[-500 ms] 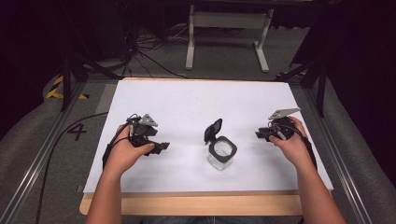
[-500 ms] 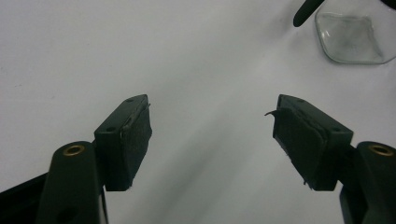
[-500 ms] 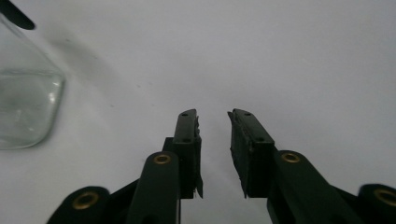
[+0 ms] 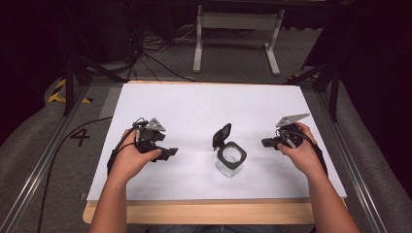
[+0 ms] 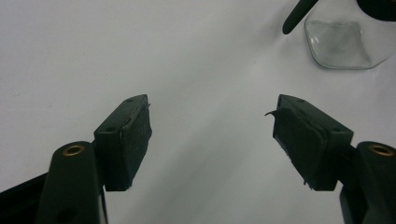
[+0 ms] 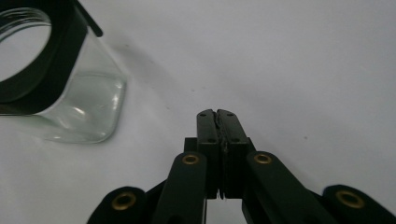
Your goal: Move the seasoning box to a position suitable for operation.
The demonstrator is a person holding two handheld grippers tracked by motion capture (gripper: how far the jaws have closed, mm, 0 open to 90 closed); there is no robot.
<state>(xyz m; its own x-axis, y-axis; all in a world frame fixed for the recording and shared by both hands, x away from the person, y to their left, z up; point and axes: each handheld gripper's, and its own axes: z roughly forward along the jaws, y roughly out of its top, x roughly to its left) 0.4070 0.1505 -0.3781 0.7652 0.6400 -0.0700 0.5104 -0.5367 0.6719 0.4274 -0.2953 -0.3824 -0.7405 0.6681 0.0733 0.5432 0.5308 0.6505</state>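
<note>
A clear glass jar [image 4: 230, 160] with a black collar stands at the middle of the white board, its flip lid [image 4: 222, 134] hinged up and open. To the jar's left my left gripper [image 4: 171, 153] rests low over the board, and in the left gripper view [image 5: 210, 107] the jaws are wide apart with nothing between them. There the jar's glass [image 5: 341, 44] lies ahead at the upper right. My right gripper [image 4: 265, 142] sits to the jar's right, pointing at it. Its jaws [image 6: 217, 115] are pressed together and empty, with the jar [image 6: 84, 105] ahead at the left.
The white board [image 4: 204, 104] covers most of the wooden table [image 4: 204, 212]. A metal stand [image 4: 235, 22] and cables lie on the floor beyond the far edge. Rails run along both sides of the table.
</note>
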